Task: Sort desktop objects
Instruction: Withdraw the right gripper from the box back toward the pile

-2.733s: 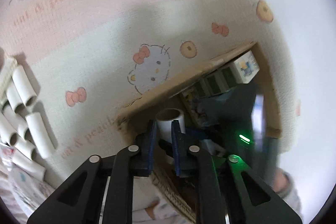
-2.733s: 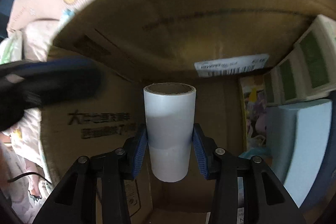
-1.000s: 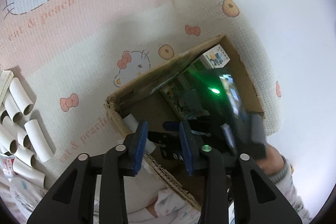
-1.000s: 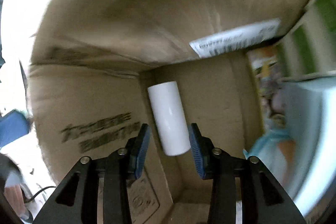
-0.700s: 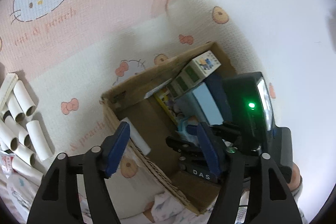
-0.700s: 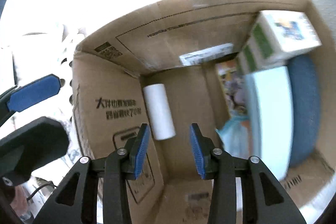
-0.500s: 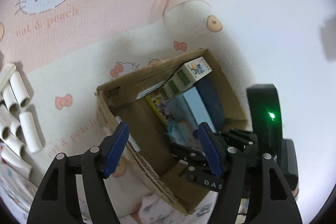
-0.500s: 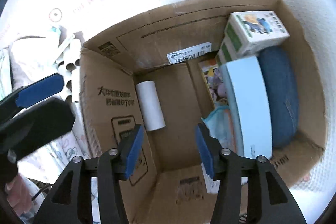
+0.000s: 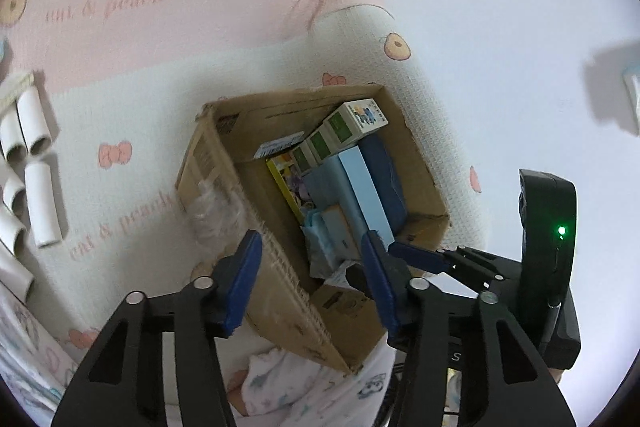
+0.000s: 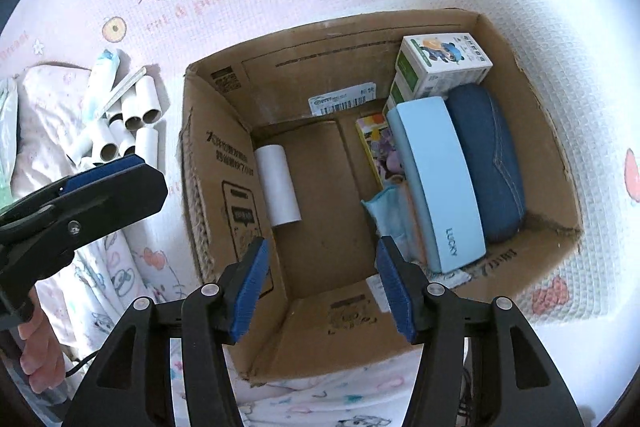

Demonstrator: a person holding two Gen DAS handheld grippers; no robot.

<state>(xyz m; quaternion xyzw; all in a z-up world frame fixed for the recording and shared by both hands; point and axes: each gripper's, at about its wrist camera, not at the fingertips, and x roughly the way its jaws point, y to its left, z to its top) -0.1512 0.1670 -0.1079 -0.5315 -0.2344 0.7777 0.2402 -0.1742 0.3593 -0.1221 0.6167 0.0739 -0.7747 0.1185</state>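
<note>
Now, right gripper (image 10: 320, 281): jaws apart and empty, lifted clear above the cardboard box (image 10: 212, 155); a moment ago it was down inside, clamped on a paper tube.
Paper tube (image 10: 278, 185): released, lying on its side on the box floor, against the left wall.
Other box contents: a light blue case (image 10: 436, 183) beside a dark blue case (image 10: 490, 163), small cartons (image 10: 440, 65) stacked at the far right corner, a picture book (image 10: 378, 147) on edge.
Left gripper (image 9: 310, 277): also wide apart, holding nothing, drawn back from the box edge it was close to shortly before.
Remaining tubes (image 9: 30, 167): a loose heap on the blanket (image 9: 120, 79) to the left of the box, well apart from both grippers.
Meaning for the task: one tube looks sorted; my guess is the heap is next, and both grippers are free to fetch from it.
</note>
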